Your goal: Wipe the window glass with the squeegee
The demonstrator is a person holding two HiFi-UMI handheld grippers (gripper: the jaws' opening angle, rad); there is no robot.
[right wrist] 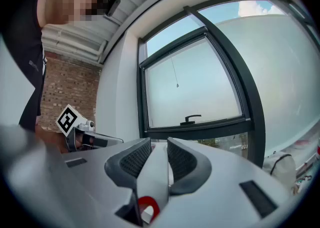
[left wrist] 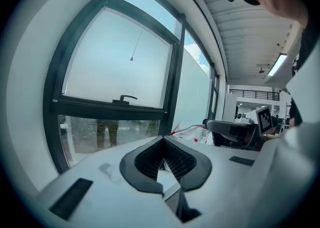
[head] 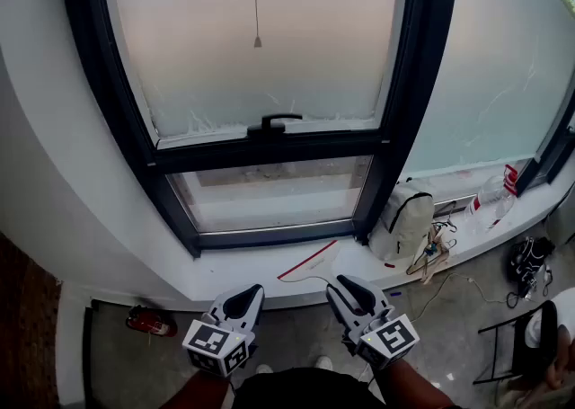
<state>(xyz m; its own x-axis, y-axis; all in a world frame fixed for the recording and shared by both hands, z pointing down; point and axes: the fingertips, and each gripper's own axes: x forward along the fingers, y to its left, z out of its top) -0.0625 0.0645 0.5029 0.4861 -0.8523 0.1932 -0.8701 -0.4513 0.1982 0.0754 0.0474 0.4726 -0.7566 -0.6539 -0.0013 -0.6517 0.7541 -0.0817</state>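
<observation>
Head view: we wait before the white sill [head: 243, 272], where a thin red strip [head: 308, 260], perhaps the squeegee, needs a firm grip first; left gripper view: left gripper [left wrist: 162, 139] pinched shut, empty, facing frosted window glass [left wrist: 115, 66]; right gripper view: right gripper [right wrist: 155, 144] narrowly parted, empty, brick wall [right wrist: 67, 91] beside

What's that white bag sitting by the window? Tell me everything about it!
It's a small white backpack with thin black lines curving over its front, and it looks like soft fabric. It stands upright on the white sill, with its back against the dark window frame. It looks closed. A tangle of cables lies on the sill right beside it.
</observation>
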